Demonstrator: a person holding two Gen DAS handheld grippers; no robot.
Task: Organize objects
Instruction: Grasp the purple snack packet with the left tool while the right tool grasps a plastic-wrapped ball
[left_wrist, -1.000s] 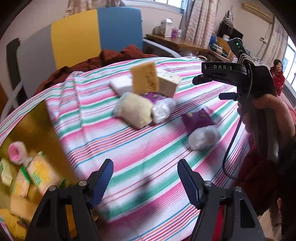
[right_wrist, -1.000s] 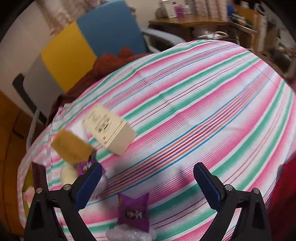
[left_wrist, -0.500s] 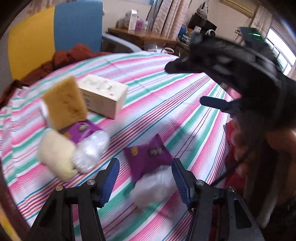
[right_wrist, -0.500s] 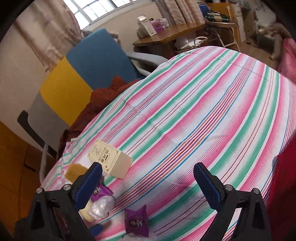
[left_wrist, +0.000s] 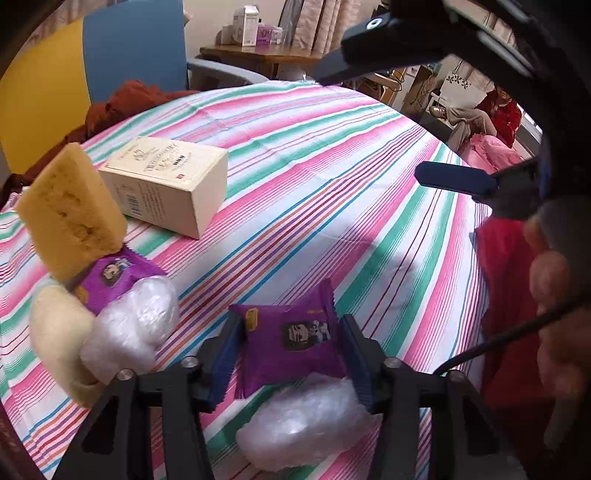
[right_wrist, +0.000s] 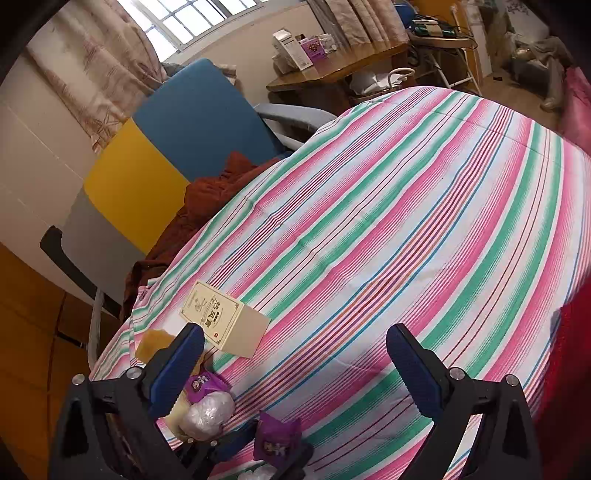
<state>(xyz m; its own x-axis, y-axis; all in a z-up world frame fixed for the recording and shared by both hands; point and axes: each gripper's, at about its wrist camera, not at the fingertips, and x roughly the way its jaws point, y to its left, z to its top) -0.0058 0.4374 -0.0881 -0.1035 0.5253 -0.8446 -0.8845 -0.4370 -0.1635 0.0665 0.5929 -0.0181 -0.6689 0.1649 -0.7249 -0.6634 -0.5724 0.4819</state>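
Note:
A purple snack packet (left_wrist: 295, 358) lies on the striped tablecloth (left_wrist: 332, 206). My left gripper (left_wrist: 290, 328) is closed on it, with a blue pad pressing each side edge. Just below the packet sits a clear plastic bundle (left_wrist: 306, 424). In the right wrist view the same packet (right_wrist: 275, 439) shows low down between the left fingers. My right gripper (right_wrist: 295, 336) hangs open over the cloth, holding nothing. It also shows at the upper right of the left wrist view. To the left lie a yellow sponge (left_wrist: 70, 210), a cream box (left_wrist: 166, 181) and a second purple packet (left_wrist: 110, 277).
Another plastic bundle (left_wrist: 129, 332) and a pale cream roll (left_wrist: 55, 332) lie beside the sponge. A blue and yellow chair (right_wrist: 177, 147) with a rust-brown cloth (right_wrist: 207, 206) stands behind the table. A wooden desk (right_wrist: 343, 70) with boxes lies further back. A person's hand (left_wrist: 554, 295) holds the right gripper.
My left gripper swung right, away from the golden bin, and came down over the purple packet. Its fingers have closed in on the packet's sides. The right gripper rose and tilted back.

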